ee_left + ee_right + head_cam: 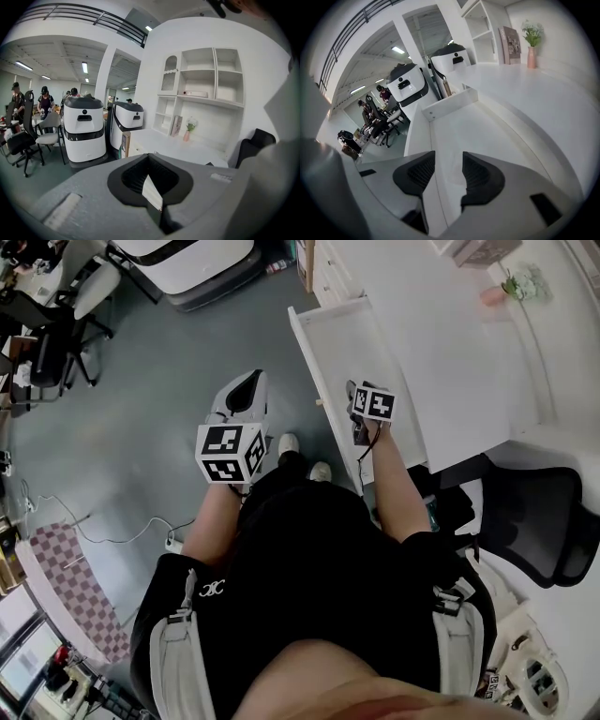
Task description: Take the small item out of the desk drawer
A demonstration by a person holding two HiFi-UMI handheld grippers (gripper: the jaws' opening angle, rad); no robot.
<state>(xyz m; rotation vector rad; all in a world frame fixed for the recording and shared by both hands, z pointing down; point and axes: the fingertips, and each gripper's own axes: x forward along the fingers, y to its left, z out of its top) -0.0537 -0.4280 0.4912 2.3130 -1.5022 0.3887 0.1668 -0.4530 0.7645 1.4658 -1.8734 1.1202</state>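
The white desk drawer (330, 338) stands pulled open, and its floor (473, 117) shows bare. My right gripper (359, 395) hangs over the drawer's near end. In the right gripper view it (449, 161) is open with nothing between the pads, and the drawer's side wall (417, 136) runs under the gap. My left gripper (249, 385) is out over the grey floor, left of the drawer. In its own view it (150, 160) is shut on a small thin white card-like item (152, 192). That item does not show in the head view.
The white desk (441, 343) carries a pink vase with a plant (495, 293) at its far end. A black office chair (539, 512) stands right of me. Two white machines (84, 129) stand beyond the desk. A cable (112, 538) lies on the floor at left.
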